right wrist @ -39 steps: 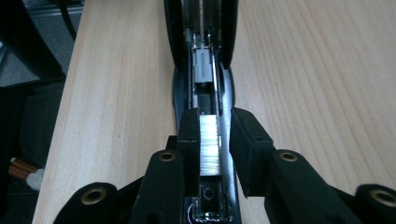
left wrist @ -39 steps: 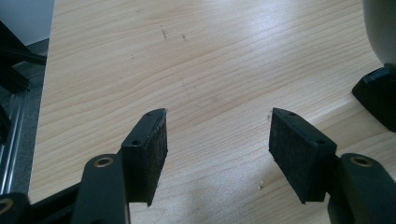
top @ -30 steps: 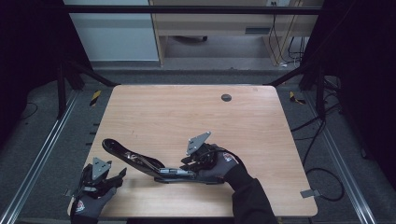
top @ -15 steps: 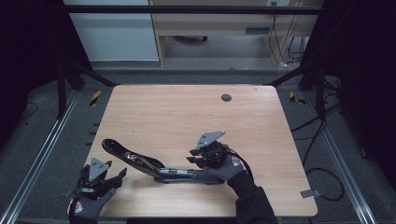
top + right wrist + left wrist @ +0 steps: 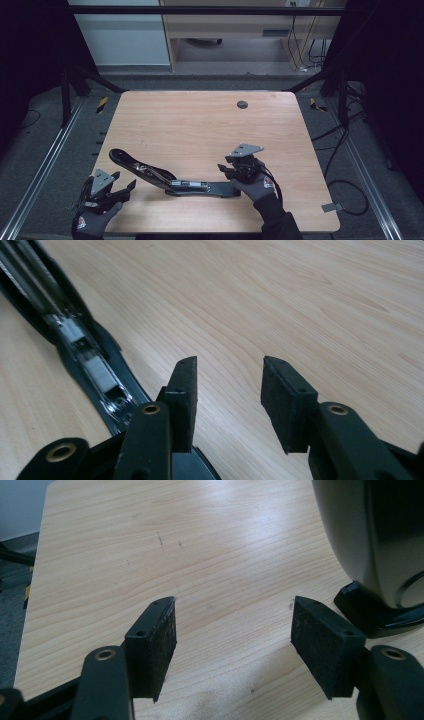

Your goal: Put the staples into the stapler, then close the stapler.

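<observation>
High view: opened long-arm stapler (image 5: 170, 179) is lying at 6 o'clock on the wooden tabletop (image 5: 200, 125). Right claw (image 5: 226, 170) is opening just off its base, empty. Left claw (image 5: 120, 186) is sitting wide, empty, at 7. Looks rigid, heavy, hinged — I'd be gripping the flat base. Dark lab floor around.

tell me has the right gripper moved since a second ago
Yes. The right gripper has shifted right, away from the stapler, toward the table's right edge; its jaws have just been opening, nothing between them.
</observation>
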The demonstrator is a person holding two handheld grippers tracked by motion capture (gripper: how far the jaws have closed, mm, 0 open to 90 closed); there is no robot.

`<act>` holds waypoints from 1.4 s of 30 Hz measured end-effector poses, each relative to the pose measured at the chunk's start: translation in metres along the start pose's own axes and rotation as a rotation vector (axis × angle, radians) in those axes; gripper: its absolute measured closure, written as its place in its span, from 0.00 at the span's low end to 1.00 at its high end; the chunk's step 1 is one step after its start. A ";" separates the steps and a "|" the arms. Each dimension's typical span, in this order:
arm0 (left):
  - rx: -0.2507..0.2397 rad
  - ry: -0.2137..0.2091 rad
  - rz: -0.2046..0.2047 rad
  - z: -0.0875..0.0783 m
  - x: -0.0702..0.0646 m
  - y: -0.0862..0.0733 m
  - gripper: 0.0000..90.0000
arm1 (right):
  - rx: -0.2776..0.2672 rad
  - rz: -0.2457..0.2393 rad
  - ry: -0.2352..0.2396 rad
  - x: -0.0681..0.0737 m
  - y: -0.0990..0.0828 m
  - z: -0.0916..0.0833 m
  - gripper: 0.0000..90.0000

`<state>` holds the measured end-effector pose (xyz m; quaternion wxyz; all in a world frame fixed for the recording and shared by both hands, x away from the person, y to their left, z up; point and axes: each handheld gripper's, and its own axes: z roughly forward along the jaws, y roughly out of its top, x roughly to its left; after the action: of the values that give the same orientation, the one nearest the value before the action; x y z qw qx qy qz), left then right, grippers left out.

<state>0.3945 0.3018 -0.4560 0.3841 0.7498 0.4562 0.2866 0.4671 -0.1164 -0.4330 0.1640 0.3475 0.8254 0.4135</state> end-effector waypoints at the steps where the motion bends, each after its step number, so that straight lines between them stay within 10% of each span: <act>1: -0.003 0.001 0.003 -0.001 0.000 0.000 0.38 | -0.004 0.014 -0.020 -0.002 -0.004 -0.003 0.63; 23: -0.060 -0.025 -0.009 -0.018 0.003 0.012 0.36 | -0.066 0.177 -0.137 -0.016 -0.065 -0.046 0.55; 42: -0.086 -0.057 0.027 -0.035 -0.002 0.026 0.35 | -0.011 0.143 -0.133 -0.009 -0.075 -0.037 0.67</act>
<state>0.3786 0.3040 -0.4158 0.4251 0.7464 0.4223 0.2896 0.4195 -0.1748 -0.4701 0.1903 0.4311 0.7837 0.4047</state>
